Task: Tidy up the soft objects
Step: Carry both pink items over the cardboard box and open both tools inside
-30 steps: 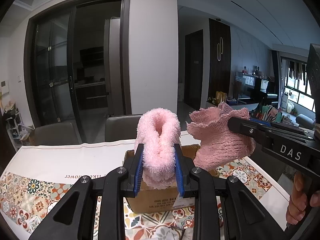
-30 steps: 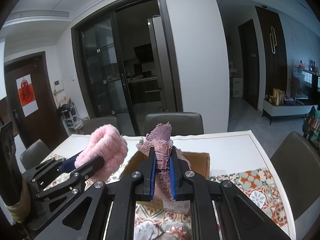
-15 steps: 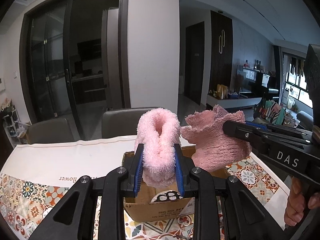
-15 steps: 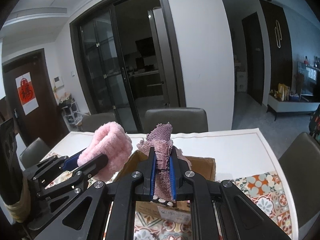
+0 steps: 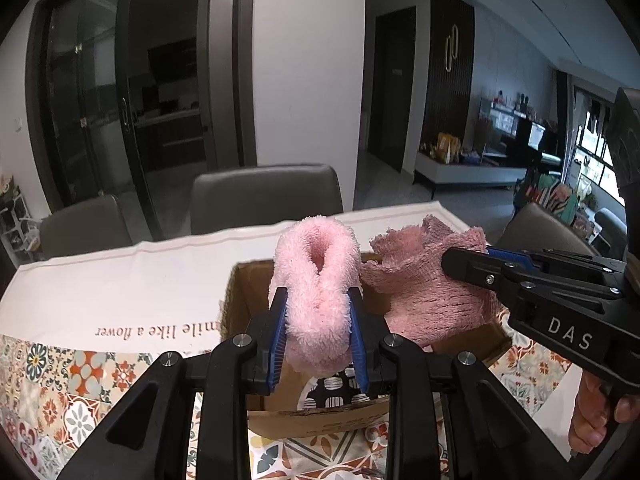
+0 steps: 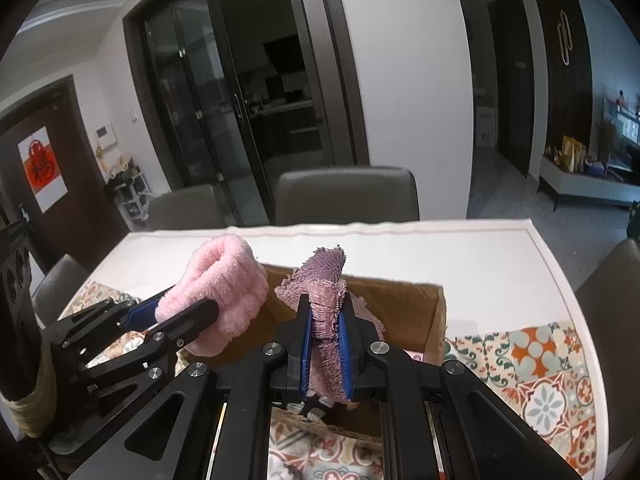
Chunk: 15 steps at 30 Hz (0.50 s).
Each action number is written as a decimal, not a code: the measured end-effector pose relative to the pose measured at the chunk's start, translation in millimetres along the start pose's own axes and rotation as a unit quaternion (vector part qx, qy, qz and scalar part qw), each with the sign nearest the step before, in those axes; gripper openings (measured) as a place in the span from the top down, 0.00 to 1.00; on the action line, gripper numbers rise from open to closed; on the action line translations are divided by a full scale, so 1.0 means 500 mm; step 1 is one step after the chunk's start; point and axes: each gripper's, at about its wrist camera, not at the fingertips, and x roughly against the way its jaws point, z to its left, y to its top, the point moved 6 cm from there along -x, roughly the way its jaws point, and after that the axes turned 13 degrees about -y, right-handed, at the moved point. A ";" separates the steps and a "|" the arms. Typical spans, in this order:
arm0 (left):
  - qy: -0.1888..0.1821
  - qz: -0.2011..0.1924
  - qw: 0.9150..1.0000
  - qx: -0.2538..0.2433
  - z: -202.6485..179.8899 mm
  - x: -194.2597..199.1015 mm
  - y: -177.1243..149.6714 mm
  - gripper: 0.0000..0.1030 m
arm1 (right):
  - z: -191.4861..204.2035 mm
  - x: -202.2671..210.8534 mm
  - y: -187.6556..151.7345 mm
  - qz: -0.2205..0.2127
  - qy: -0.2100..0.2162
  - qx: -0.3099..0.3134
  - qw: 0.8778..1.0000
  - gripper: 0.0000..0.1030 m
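A: Nearest the lens, at the bottom centre of the left view, the left tool (image 5: pixel 318 338) is clamped around a fluffy pink item (image 5: pixel 316 280), its blue pads pressed into the pile on both sides.

B: And the right tool (image 6: pixel 325 350), bottom centre of its own view, is pinched narrow on a pink knit cloth (image 6: pixel 326 308) that stands up between its pads.

A: Both pieces hang over the open cardboard box (image 5: pixel 240 292) just beyond the tools. Something with a black-and-white pattern already lies inside (image 5: pixel 334 386).

B: So I'd judge the step is dropping these into the box. Next move: lower each into the opening, then spread the pads so the fabric falls free. Fluffy pile may cling to the pads.

A: Further back, the box sits on a worktop (image 6: pixel 480 256) with a tiled-pattern cloth (image 6: pixel 540 364). Grey chairs (image 6: pixel 344 194) stand behind it, dark glass doors beyond.
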 end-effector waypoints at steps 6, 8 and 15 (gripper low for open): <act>0.001 0.030 1.000 -0.002 0.005 -0.043 -0.020 0.71 | -0.009 -0.057 -0.021 0.034 -0.002 0.000 0.999 0.87; 0.001 0.038 0.999 -0.002 0.008 -0.051 -0.026 0.69 | -0.010 -0.068 -0.028 0.042 -0.004 0.000 0.999 0.87; 0.006 0.049 0.999 -0.003 0.012 -0.057 -0.038 0.58 | -0.021 -0.106 -0.051 0.071 -0.006 -0.005 0.997 0.83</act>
